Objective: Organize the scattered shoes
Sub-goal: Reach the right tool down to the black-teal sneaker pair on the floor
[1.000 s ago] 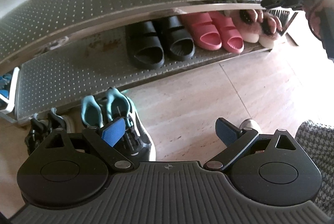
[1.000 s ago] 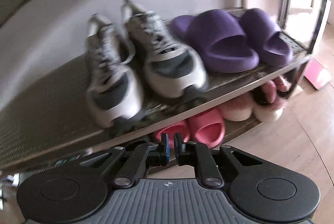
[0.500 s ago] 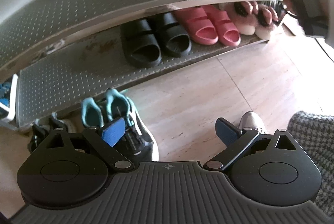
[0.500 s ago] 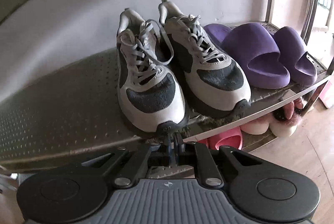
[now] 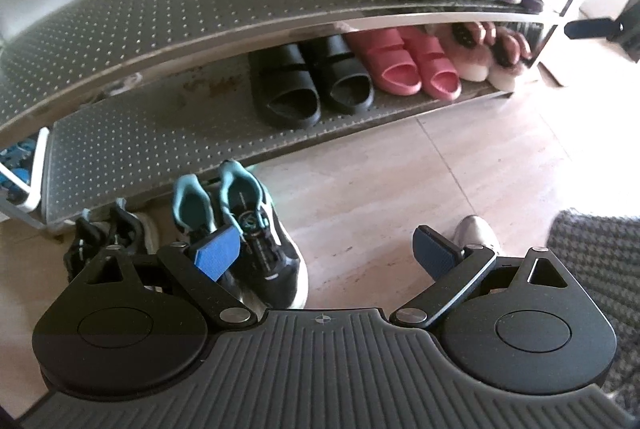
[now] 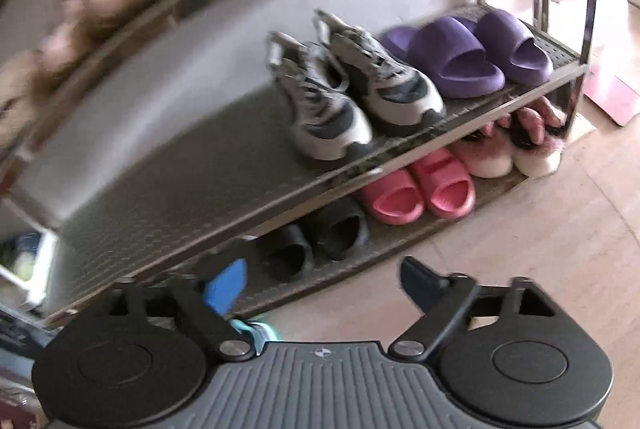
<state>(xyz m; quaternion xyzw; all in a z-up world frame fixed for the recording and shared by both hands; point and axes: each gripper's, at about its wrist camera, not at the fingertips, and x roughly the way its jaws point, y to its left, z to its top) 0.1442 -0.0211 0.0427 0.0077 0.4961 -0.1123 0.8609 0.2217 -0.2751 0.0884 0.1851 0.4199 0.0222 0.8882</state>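
- Hovering over the tile floor [image 5: 460, 165], the left gripper [image 5: 326, 249] has its jaws spread wide with nothing between the blue pads.
- Right gripper [image 6: 322, 281]: jaws opening, nothing between them; the view is blurred. From the left wrist view it appears dark at the rack's right end, level with the upper shelf.
- Shoe rack [image 5: 192, 9]: perforated metal shelves against the wall; upper shelf bare across its left and middle.
- Grey sneakers [image 6: 352, 93]: a pair, side by side on the upper shelf toward its right end, toes at the front edge.
- Purple slides [image 6: 476, 53]: a pair at the right end of the upper shelf, just beside the grey sneakers.
- Lower shelf, left to right: black slides [image 5: 308, 85], pink slides [image 5: 408, 63], fluffy pink slippers [image 5: 484, 57] at the right end. Left part of this shelf bare.
- Black sneakers with teal lining [image 5: 240, 225]: on the floor just in front of the lower shelf's left part, partly behind the left gripper's left finger.
- Another dark shoe [image 5: 108, 233] lies on the floor by the rack's left corner; details unclear.
- Pale shoe toe [image 5: 476, 233] on the floor behind the left gripper's right finger.
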